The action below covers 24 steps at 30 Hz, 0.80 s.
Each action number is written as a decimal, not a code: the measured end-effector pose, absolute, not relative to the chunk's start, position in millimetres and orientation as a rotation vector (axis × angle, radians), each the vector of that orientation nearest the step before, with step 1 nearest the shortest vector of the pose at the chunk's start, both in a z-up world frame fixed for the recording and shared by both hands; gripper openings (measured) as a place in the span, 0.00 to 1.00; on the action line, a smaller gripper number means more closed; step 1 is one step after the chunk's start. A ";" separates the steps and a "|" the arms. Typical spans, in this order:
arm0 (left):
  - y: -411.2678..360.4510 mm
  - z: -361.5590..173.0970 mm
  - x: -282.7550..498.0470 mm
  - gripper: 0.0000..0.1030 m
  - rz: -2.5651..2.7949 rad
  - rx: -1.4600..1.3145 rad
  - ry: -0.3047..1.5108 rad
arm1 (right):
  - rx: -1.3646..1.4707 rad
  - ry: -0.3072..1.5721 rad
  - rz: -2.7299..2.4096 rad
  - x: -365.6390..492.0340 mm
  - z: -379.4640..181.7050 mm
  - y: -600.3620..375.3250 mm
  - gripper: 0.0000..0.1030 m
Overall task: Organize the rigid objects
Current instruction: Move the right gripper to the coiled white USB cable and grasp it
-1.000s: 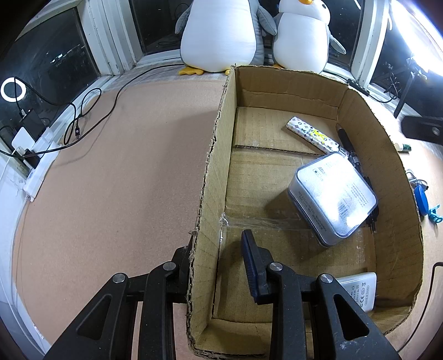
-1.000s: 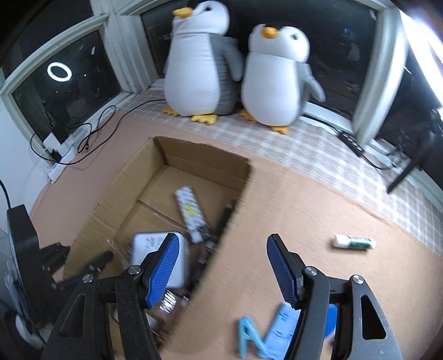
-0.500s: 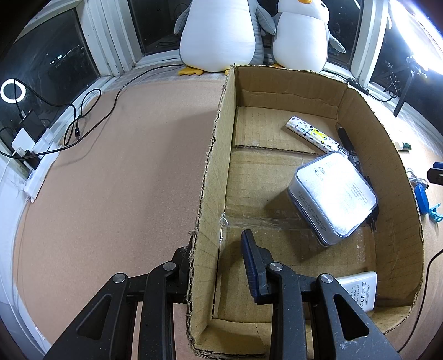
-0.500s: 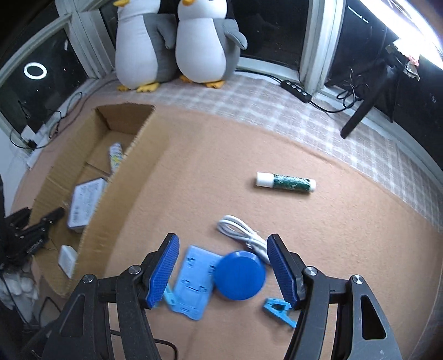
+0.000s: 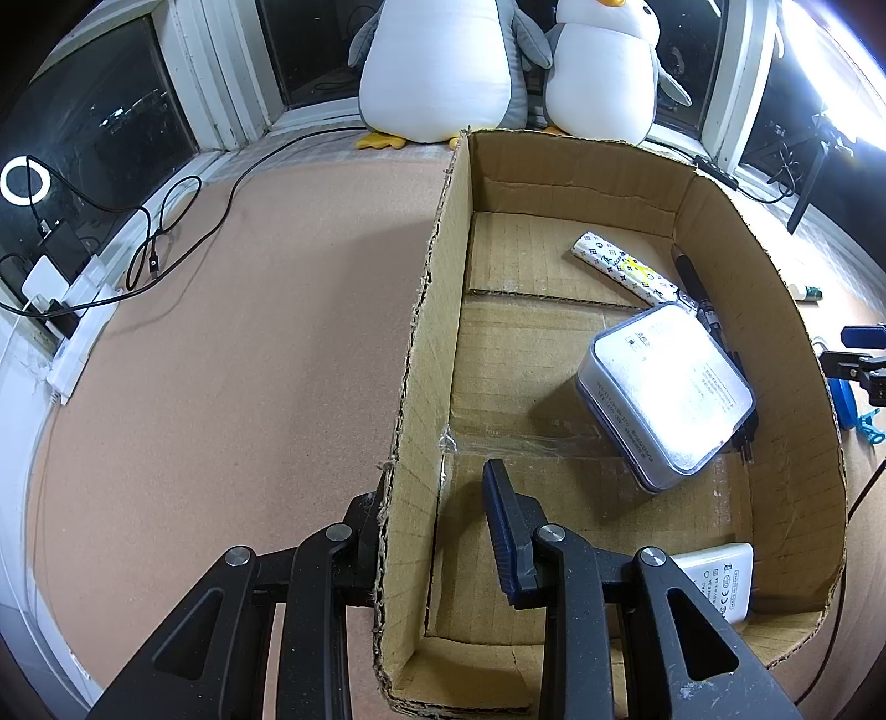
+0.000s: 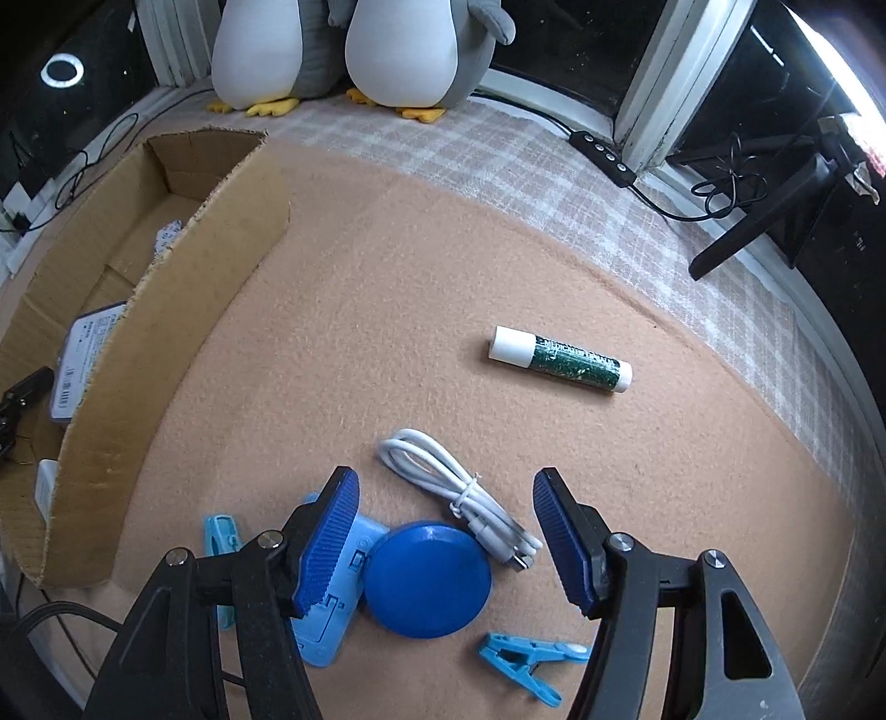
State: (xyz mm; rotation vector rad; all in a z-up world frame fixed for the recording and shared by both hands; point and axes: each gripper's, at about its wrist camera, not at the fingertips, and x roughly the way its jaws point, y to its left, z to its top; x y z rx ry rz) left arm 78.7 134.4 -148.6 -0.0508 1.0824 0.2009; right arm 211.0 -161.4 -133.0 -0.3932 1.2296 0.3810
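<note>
Left wrist view: the left gripper (image 5: 437,531) straddles the near left wall of the cardboard box (image 5: 421,354), one finger outside and one inside; whether it pinches the wall cannot be told. Inside the box lie a tin (image 5: 667,396), a patterned tube (image 5: 623,268), a partly hidden pen (image 5: 692,279) and a charger (image 5: 720,579) cut off by the finger.

Right wrist view: the right gripper (image 6: 446,545) hangs with fingers spread apart above the blue disc (image 6: 426,579) and white cable (image 6: 459,493), right of the box. The lip balm (image 6: 562,360) lies farther off on the tan felt (image 6: 387,310). Penguin toys (image 6: 343,50) sit by the window.

Both tongs share one build: matte black plastic arms with triangular cut-outs and round silver screws at the joints. The right tongs (image 6: 446,531) carry ribbed blue pads (image 6: 326,540); the left tongs (image 5: 437,531) show one dark blue pad (image 5: 501,531).
</note>
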 end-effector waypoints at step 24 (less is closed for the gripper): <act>133.8 -148.8 79.9 0.30 0.202 -0.049 1.082 | -0.237 1.266 0.295 220.3 -146.5 -198.5 0.14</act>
